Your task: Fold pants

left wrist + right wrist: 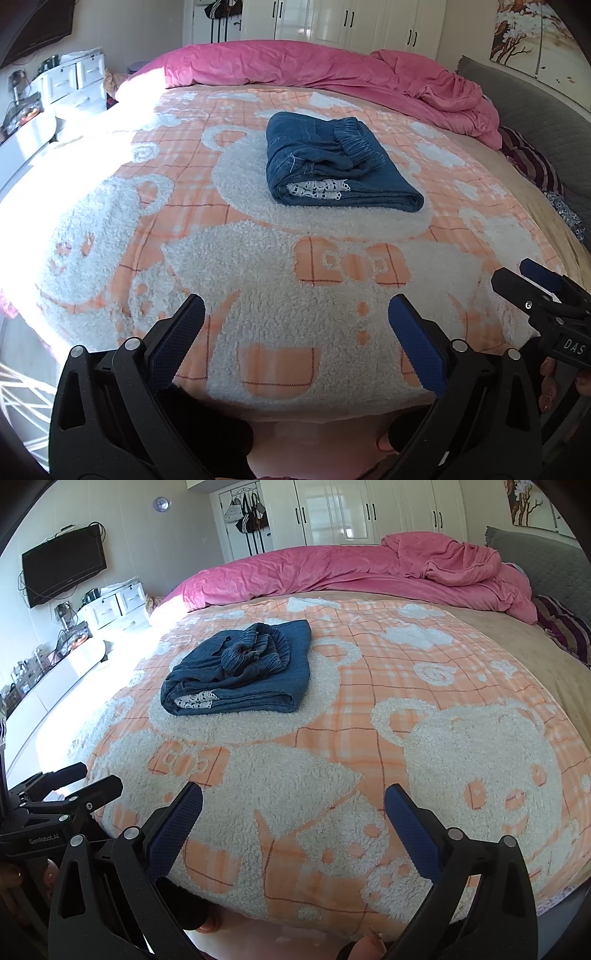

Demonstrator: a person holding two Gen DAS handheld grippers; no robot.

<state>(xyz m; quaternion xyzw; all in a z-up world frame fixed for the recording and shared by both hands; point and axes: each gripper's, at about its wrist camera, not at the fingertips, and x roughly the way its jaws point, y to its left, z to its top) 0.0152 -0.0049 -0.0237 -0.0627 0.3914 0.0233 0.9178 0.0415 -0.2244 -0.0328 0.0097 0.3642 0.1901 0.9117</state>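
Note:
Blue denim pants [332,158] lie folded into a compact bundle on the fleece blanket, waistband on top and a white lace trim showing at the near edge. The right wrist view shows the same pants [240,675] left of centre. My left gripper [295,314] stands open at the near edge of the bed, well short of the pants, with nothing between its fingers. My right gripper [293,801] is open too and holds nothing. The right gripper [532,280] shows at the right edge of the left wrist view; the left gripper [88,779] shows at the left of the right wrist view.
An orange and white teddy-bear blanket [258,295] covers the bed. A pink duvet [314,70] is bunched along the far side, by a grey headboard [546,554]. White wardrobes [369,513] stand behind. A wall TV [62,568] and white drawers [118,605] are at the left.

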